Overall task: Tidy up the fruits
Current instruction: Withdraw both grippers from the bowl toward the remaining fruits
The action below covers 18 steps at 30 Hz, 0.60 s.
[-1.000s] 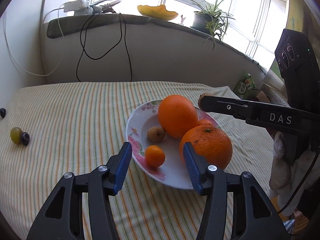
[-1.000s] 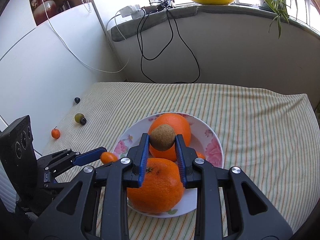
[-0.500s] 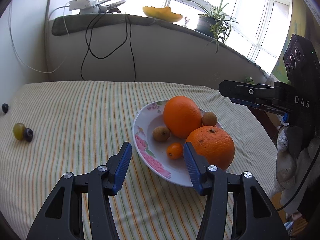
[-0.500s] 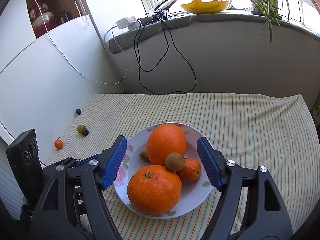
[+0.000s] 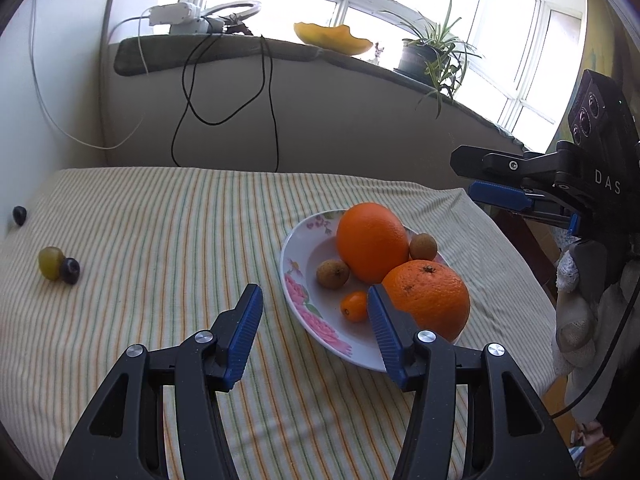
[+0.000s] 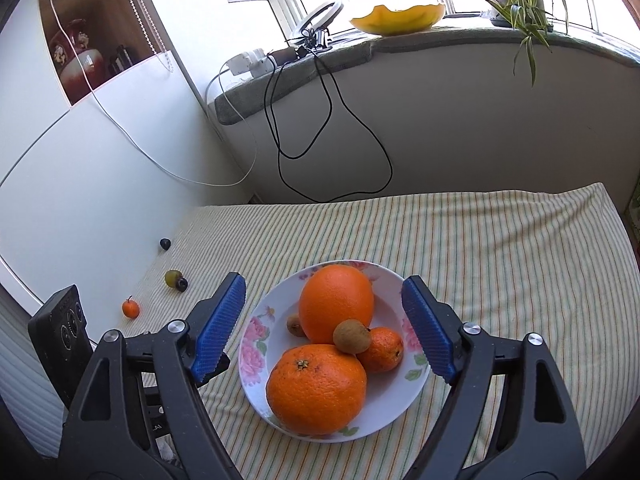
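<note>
A white floral plate [image 5: 308,322] [image 6: 256,354] holds two big oranges [image 5: 372,236] [image 6: 316,388], a small tangerine [image 6: 382,350], a kumquat [image 5: 353,307] and two brown kiwis [image 5: 332,274] [image 6: 352,336]. My left gripper [image 5: 314,312] is open and empty, low at the plate's near-left rim. My right gripper [image 6: 324,308] is open and empty, raised above the plate; it also shows in the left wrist view [image 5: 476,176]. Loose on the striped cloth at the left lie a green grape [image 5: 50,263] [image 6: 172,279], two dark grapes [image 5: 71,270] [image 5: 19,215] and a small orange fruit [image 6: 131,309].
The striped cloth [image 5: 160,216] covers a table against a white wall on the left. A grey sill [image 6: 360,52] behind carries cables, a ring light, a yellow bowl [image 6: 398,18] and a potted plant [image 5: 432,56]. The table edge drops off at the right.
My right gripper opened and let go of the kiwi, which now rests on the plate against the oranges, then lifted and drew back. My left gripper shifted slightly back and left, still open.
</note>
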Each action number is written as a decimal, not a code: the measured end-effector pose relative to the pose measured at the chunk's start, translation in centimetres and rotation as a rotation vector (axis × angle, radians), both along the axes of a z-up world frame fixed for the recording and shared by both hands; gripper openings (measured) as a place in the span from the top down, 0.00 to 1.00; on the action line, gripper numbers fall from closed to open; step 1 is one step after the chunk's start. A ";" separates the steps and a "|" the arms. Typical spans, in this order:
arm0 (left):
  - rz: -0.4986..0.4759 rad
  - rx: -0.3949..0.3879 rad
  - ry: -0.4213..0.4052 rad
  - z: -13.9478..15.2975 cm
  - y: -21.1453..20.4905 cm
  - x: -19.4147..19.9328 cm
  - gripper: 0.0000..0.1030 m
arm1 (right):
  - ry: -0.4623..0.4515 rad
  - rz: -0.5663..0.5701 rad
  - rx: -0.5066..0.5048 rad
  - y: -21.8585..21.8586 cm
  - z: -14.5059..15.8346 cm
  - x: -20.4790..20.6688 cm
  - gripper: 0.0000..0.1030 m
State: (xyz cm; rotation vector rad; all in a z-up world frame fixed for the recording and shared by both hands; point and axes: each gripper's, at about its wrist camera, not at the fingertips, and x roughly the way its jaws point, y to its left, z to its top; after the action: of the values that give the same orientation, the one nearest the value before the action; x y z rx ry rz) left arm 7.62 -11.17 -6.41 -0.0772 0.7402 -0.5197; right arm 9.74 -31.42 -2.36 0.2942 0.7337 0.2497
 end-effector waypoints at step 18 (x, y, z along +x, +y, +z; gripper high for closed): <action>0.156 -0.005 -0.028 0.6 6.8 0.2 0.43 | -0.021 0.111 -0.051 6.4 0.9 1.4 0.19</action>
State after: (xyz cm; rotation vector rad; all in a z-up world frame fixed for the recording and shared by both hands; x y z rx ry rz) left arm 7.78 -4.40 -5.79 -0.1313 0.6994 -0.3735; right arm 11.14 -25.05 -1.47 0.2022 0.7356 0.3387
